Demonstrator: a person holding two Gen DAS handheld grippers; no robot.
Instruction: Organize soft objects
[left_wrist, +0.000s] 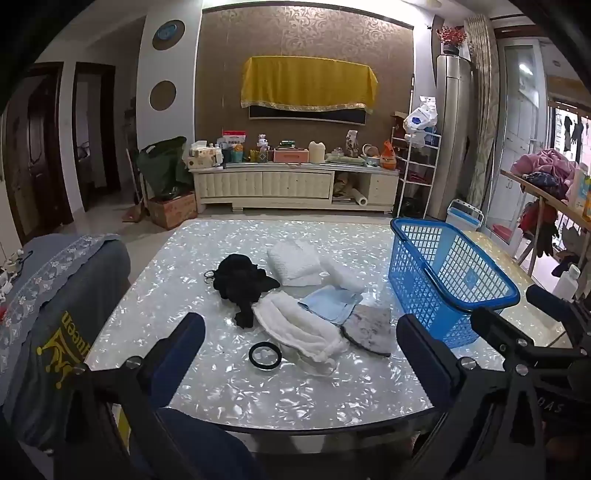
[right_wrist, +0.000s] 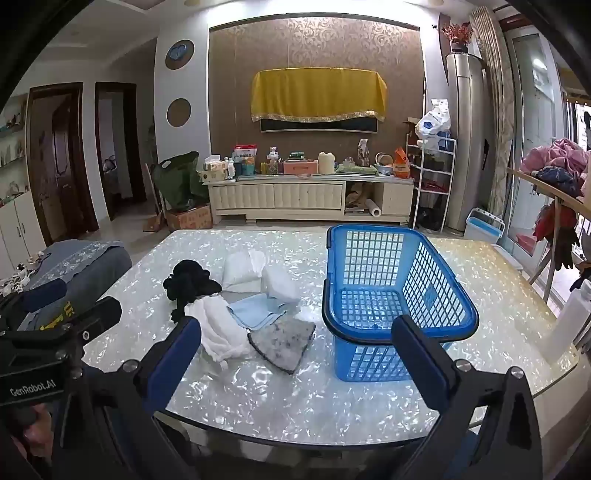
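I hold both hand-held grippers above the near bench (left_wrist: 221, 387) edge, left hand-held gripper (left_wrist: 301, 339) released, right hand-held gripper (right_wrist: 295, 343) released too, nothing between the jaws. The soft pile sits mid-bench: black garment (left_wrist: 240, 280), white fluffy cloth (left_wrist: 295, 325), light blue cloth (left_wrist: 328, 302), grey rag (left_wrist: 369, 328). The blue basket (right_wrist: 399, 295) stands at three o'clock of them.

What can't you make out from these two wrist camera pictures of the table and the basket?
- Black ring: seen in the left wrist view only; in the right wrist view the right gripper's left finger covers that spot.
- Black garment: too crumpled in both views to tell what it is.
- Blue basket floor: a small dark speck, too small to identify.
- Near table edge: cut off by both grippers' bodies.
- Left gripper: jaws open, nothing held.
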